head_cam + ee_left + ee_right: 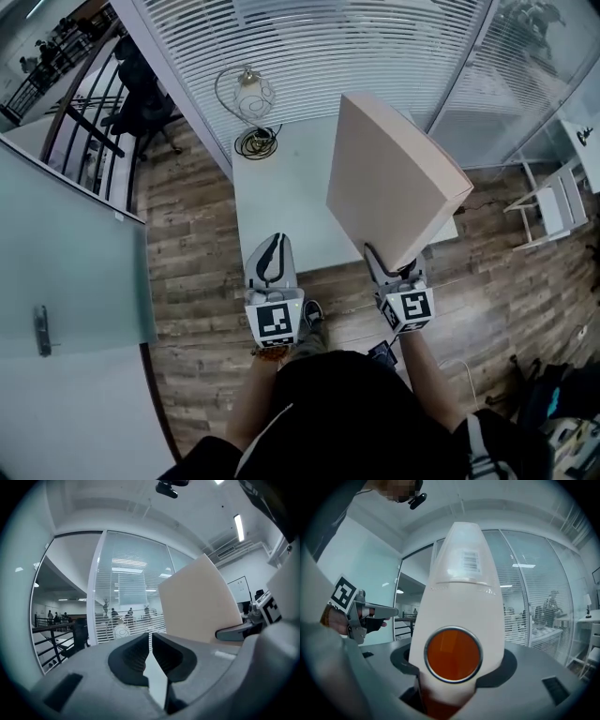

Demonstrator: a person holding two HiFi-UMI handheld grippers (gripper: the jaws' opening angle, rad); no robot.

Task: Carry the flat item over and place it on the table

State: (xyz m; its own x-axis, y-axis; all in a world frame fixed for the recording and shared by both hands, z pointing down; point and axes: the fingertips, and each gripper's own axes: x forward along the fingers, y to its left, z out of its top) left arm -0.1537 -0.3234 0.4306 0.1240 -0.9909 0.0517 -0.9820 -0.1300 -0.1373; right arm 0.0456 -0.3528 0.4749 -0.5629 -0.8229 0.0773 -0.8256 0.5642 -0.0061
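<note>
As our right gripper (390, 268) clamps the flat item (392, 178) upright above the table's (281, 197) near edge, our left gripper (271, 251) hangs closed, empty.

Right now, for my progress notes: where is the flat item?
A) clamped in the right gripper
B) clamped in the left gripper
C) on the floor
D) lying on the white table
A: the right gripper clamps the flat item by its lower edge, holding it up; the left gripper is shut, empty.
</note>
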